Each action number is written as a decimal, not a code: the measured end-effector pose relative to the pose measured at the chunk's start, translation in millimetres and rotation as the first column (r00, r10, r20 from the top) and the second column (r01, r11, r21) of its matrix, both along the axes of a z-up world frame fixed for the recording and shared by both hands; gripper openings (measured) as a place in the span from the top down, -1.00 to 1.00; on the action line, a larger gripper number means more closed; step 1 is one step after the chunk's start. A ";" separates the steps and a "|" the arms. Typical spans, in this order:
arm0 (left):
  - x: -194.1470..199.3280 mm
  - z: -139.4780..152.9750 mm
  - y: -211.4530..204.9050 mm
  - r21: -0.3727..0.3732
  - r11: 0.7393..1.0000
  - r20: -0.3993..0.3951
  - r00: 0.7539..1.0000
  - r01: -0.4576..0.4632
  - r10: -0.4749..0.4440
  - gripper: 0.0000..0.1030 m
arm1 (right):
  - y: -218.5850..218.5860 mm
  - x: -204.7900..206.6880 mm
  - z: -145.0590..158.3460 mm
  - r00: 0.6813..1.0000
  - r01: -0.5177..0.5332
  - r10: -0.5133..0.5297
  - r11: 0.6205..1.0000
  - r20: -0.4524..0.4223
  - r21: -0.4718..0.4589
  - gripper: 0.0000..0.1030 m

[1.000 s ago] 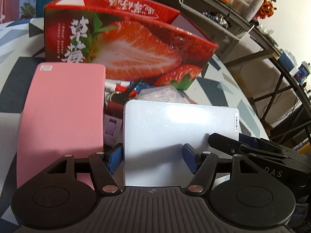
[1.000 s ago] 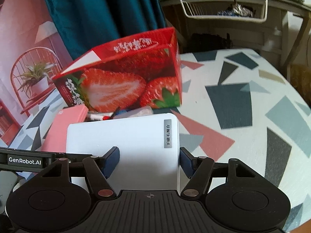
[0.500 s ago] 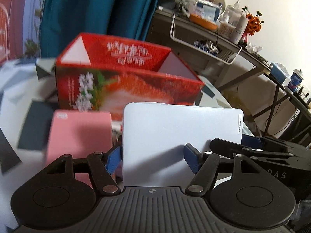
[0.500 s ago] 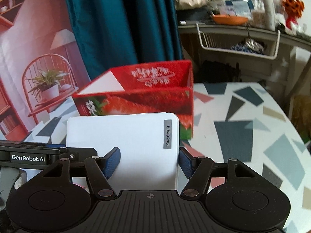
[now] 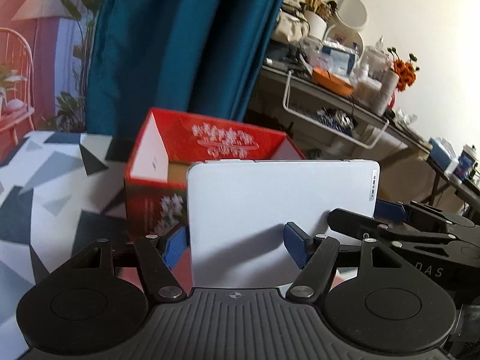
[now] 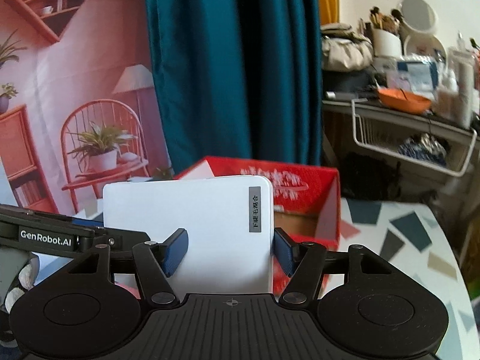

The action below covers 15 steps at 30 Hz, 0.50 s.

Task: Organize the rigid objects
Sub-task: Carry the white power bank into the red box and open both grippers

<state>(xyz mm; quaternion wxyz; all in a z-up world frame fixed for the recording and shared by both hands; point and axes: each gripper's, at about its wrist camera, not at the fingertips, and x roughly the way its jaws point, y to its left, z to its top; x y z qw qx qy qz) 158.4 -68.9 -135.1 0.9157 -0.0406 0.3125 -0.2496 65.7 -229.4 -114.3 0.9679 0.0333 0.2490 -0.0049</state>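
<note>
Evidently both grippers share one load: the left gripper (image 5: 237,241) and the right gripper (image 6: 229,247) (jaws closing) each clamp the white flat case (image 5: 279,210), held mid-frame before the open red strawberry box (image 5: 210,147), probably its destination.

White case (image 6: 192,222) in closing right hand-held gripper (image 6: 229,252), red box (image 6: 303,198) behind

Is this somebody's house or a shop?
Probably a room in a home: a teal curtain, a table with a patterned cloth, and a cluttered side table holding a mirror and orange flowers.
</note>
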 end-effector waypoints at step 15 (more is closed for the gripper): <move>92.2 26.8 -17.8 0.009 0.998 0.025 0.998 -0.056 0.056 -0.39 | -36.3 106.0 13.9 0.999 0.018 -0.014 0.996 -0.038 0.082 -0.12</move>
